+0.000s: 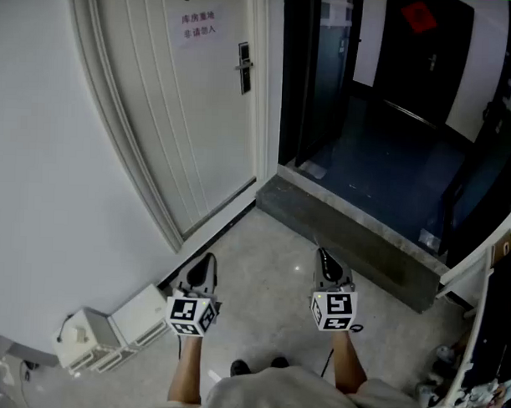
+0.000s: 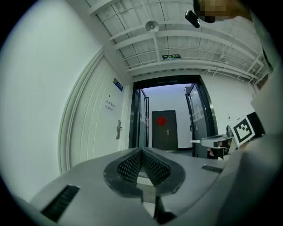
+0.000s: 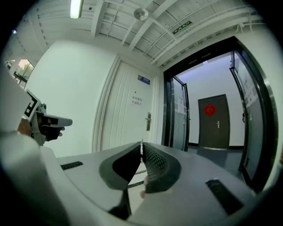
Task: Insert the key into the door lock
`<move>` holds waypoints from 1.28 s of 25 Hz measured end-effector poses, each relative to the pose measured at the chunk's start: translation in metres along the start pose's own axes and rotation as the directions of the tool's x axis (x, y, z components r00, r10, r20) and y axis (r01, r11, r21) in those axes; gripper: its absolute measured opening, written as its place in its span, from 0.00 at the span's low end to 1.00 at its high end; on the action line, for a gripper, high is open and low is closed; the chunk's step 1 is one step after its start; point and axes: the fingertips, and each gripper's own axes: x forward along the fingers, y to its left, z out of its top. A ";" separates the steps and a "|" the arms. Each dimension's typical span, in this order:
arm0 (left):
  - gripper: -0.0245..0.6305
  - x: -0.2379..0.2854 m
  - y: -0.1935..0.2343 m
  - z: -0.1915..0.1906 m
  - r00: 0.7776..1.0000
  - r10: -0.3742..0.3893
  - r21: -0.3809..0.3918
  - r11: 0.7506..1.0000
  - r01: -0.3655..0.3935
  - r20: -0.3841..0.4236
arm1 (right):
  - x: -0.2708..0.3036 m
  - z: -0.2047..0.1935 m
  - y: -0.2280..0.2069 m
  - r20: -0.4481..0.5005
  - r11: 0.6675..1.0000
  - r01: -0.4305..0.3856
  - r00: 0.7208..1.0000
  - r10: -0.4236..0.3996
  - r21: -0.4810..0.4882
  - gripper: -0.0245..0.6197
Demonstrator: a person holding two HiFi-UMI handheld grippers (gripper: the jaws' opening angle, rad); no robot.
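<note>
The floor (image 1: 262, 266) is pale speckled stone. At its left edge, against the curved white wall (image 1: 55, 192), white boxes (image 1: 109, 332) sit close together. A dark grey stone step (image 1: 354, 244) runs along its far edge, with darker blue flooring (image 1: 382, 162) beyond. At the near edge stands a pair of dark shoes (image 1: 256, 366). Small clutter (image 1: 446, 373) lies in the near right corner, too blurred to name.

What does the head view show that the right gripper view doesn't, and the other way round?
Only the head view: the white boxes and the stone step. Only the right gripper view: the ceiling light and a thin key pinched in the right claw. Both: the white door with its lock, and the left claw.
</note>
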 end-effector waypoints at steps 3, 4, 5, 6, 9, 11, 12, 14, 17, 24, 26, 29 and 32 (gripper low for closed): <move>0.06 -0.004 -0.005 -0.002 1.000 0.002 0.005 1.000 -0.002 -0.007 | -0.005 -0.004 -0.001 -0.005 1.000 0.000 1.000 0.000 0.001 0.08; 0.06 -0.003 -0.006 -0.003 1.000 0.002 0.007 1.000 -0.002 -0.009 | -0.006 -0.005 -0.002 -0.006 1.000 0.000 1.000 0.000 0.002 0.08; 0.06 -0.003 -0.008 -0.003 1.000 0.001 0.010 1.000 -0.001 -0.010 | -0.006 -0.006 -0.004 -0.007 1.000 -0.001 1.000 0.001 0.003 0.08; 0.06 -0.002 -0.010 -0.003 1.000 0.001 0.013 1.000 -0.001 -0.012 | -0.006 -0.006 -0.005 -0.007 1.000 -0.002 1.000 0.002 0.003 0.08; 0.06 0.002 -0.015 -0.004 1.000 0.004 0.018 1.000 -0.004 -0.013 | -0.004 -0.007 -0.010 -0.004 1.000 -0.007 1.000 0.007 0.007 0.08; 0.07 0.005 -0.019 -0.006 1.000 0.006 0.013 1.000 -0.006 -0.013 | -0.004 -0.008 -0.014 0.001 1.000 -0.012 1.000 0.012 0.014 0.08; 0.06 0.007 -0.022 -0.008 1.000 0.005 0.011 1.000 -0.005 -0.014 | -0.003 -0.009 -0.016 0.004 1.000 -0.015 1.000 0.015 0.018 0.08; 0.07 0.011 -0.030 -0.011 1.000 0.002 0.011 1.000 -0.001 -0.019 | -0.004 -0.010 -0.022 0.009 1.000 -0.023 1.000 0.023 0.018 0.08; 0.06 0.019 -0.043 -0.014 1.000 0.006 0.011 1.000 -0.006 -0.019 | -0.002 -0.012 -0.032 0.012 0.999 -0.041 0.999 0.041 0.009 0.08; 0.07 0.044 -0.071 -0.027 1.000 0.028 -0.001 1.000 -0.028 -0.015 | 0.010 -0.022 -0.063 0.013 0.997 -0.079 0.997 0.079 0.006 0.08; 0.07 0.055 -0.073 -0.030 0.999 0.031 -0.002 1.000 -0.031 -0.019 | 0.021 -0.024 -0.070 0.009 0.996 -0.087 0.996 0.087 0.004 0.08; 0.06 0.069 -0.070 -0.034 0.999 0.038 -0.005 0.999 -0.039 -0.027 | 0.033 -0.029 -0.075 -0.001 0.995 -0.099 0.995 0.099 0.005 0.08; 0.07 0.088 -0.062 -0.036 0.999 0.042 -0.008 0.999 -0.042 -0.021 | 0.051 -0.031 -0.081 -0.001 0.994 -0.105 0.994 0.105 -0.001 0.08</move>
